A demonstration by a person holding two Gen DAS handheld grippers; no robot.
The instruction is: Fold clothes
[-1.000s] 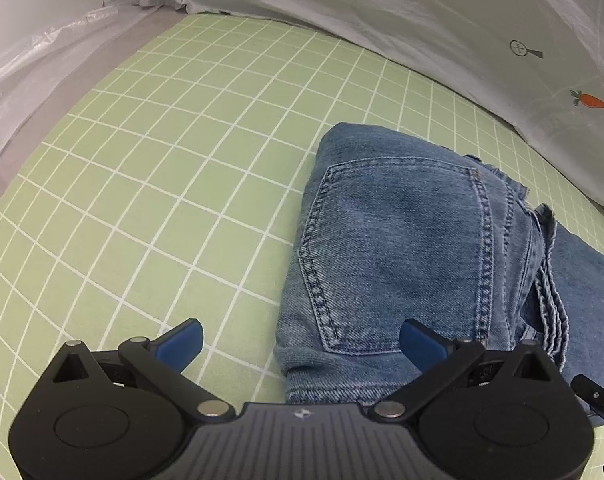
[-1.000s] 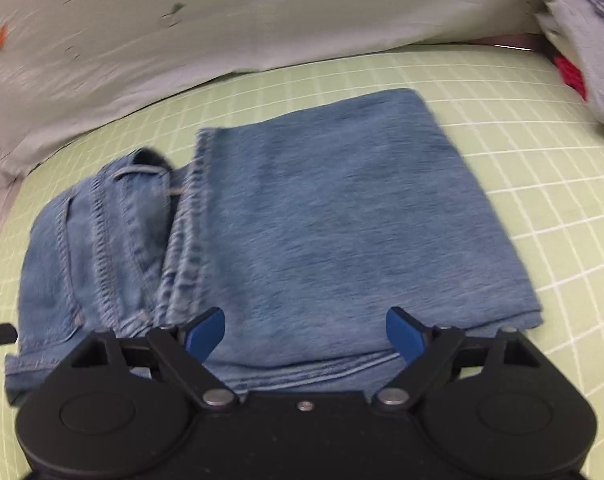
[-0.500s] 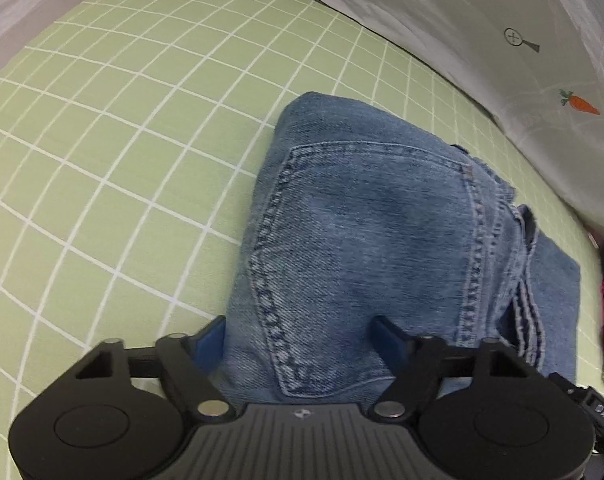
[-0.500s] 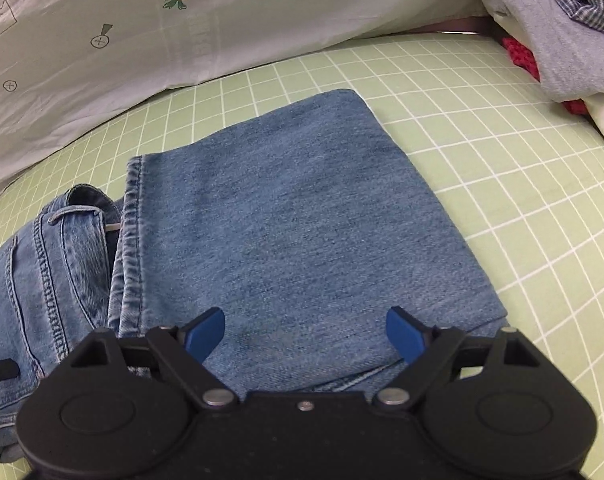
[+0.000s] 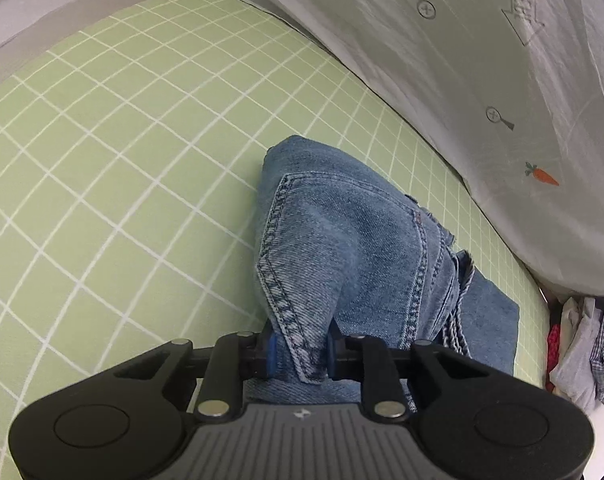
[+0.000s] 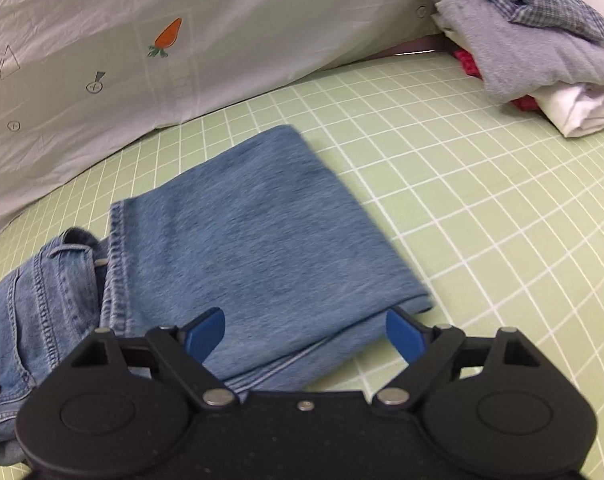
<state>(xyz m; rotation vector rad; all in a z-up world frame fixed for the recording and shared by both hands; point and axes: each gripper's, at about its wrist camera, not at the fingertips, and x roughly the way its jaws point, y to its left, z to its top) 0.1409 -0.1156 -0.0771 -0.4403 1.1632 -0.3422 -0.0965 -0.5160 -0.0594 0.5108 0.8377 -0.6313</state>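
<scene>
Left gripper (image 5: 300, 354) pinches the jeans (image 5: 353, 248) on the green grid mat (image 5: 122, 168); right gripper (image 6: 303, 332) gapes above them.

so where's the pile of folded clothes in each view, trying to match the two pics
Left wrist view: the pile of clothes sits at the far right edge, low, beyond the jeans.
Right wrist view: the pile fills the top right corner on the green grid mat.
Shared landmark: the carrot print on the white sheet.
</scene>
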